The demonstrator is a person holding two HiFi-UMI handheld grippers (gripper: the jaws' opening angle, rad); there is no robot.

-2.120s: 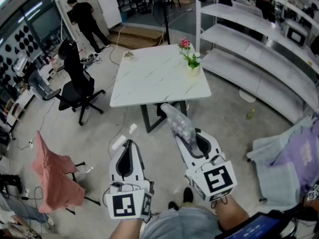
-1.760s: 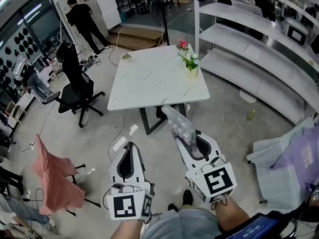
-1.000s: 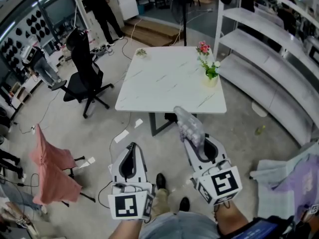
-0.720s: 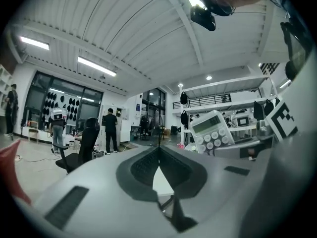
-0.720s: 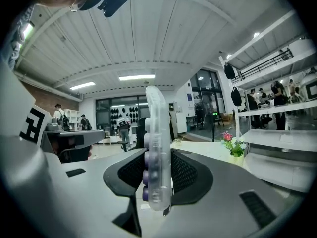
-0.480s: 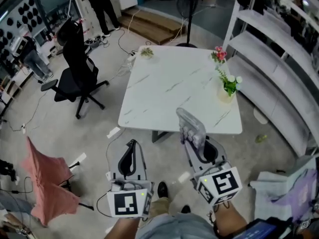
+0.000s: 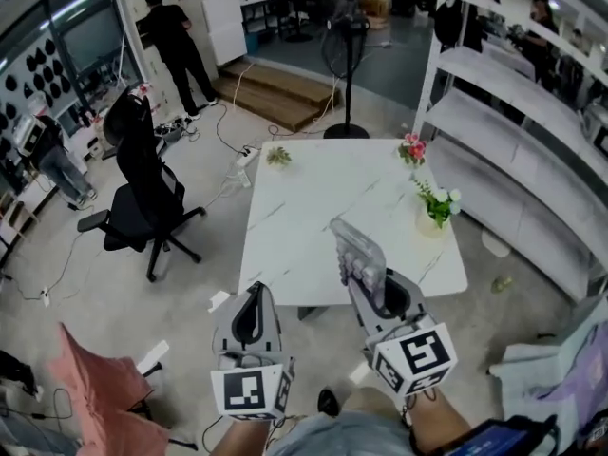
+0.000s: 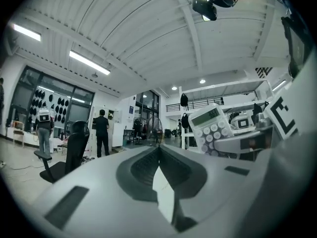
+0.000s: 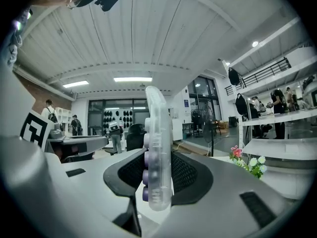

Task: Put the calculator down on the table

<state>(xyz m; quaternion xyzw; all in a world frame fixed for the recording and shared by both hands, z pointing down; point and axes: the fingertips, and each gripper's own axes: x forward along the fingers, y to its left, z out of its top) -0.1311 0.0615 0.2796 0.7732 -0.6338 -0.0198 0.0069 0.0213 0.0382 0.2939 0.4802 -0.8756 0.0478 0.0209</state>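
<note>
My right gripper [image 7: 364, 275] is shut on a pale translucent calculator [image 7: 355, 252] with purple and white keys. It holds the calculator upright on edge, level, over the near edge of the white marble table [image 7: 304, 207]. In the right gripper view the calculator [image 9: 157, 148] stands edge-on between the pads, its keys facing left. The left gripper [image 7: 255, 297] is shut with nothing in it, short of the table's near edge and left of the right one. From the left gripper view, the calculator [image 8: 213, 128] shows its display and keys at the right.
A vase of flowers [image 7: 432, 212] stands at the table's right edge and a small plant [image 7: 277, 156] at its far left corner. A black office chair [image 7: 142, 183] is left of the table, white shelves [image 7: 513, 131] right, a fan [image 7: 347, 46] behind. People stand farther off.
Both grippers have come forward to the table along with the head view. The calculator, earlier over the floor, now hangs over the table's near edge. The grip is unchanged.
</note>
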